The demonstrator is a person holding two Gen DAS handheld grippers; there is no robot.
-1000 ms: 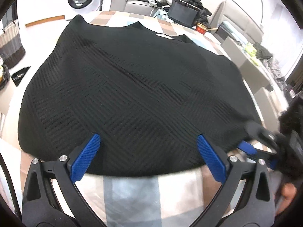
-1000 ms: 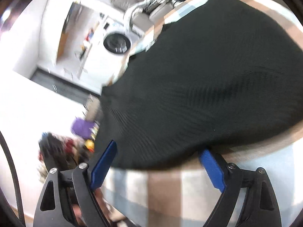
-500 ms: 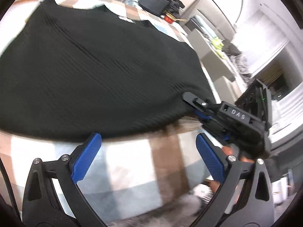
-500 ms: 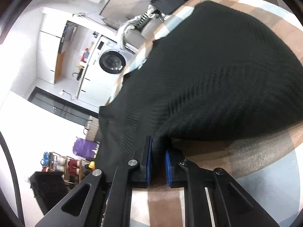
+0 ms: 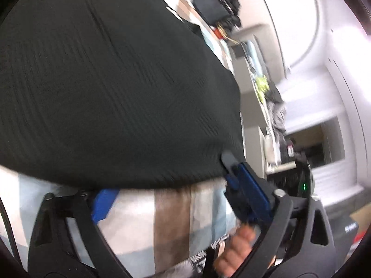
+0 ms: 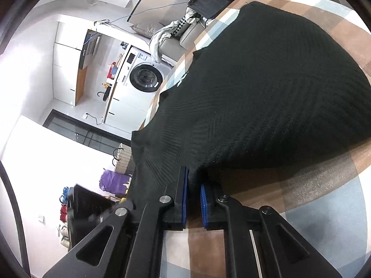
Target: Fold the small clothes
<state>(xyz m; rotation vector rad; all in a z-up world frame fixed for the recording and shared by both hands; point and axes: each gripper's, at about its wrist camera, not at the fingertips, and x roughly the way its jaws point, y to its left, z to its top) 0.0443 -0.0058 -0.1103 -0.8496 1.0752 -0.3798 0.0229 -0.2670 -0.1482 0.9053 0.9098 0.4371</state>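
Here the black knit top [image 6: 266,97] is spread on the checked cloth [image 6: 324,220]; its hem corner is clamped by the right gripper [image 6: 193,199], while the left gripper [image 5: 183,199] is closing, nothing gripped.

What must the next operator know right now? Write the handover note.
Right tool: shut on the near hem of the black sweater.
Left tool: jaws wide and closing, near the same hem further along; one blue pad sits at the hem's edge, no grip yet.
Sweater: spread flat on the checked cloth, collar at the far end.
Done: one hem corner pinched.
Left: grip with the left tool, then probably lift the hem and fold toward the collar.
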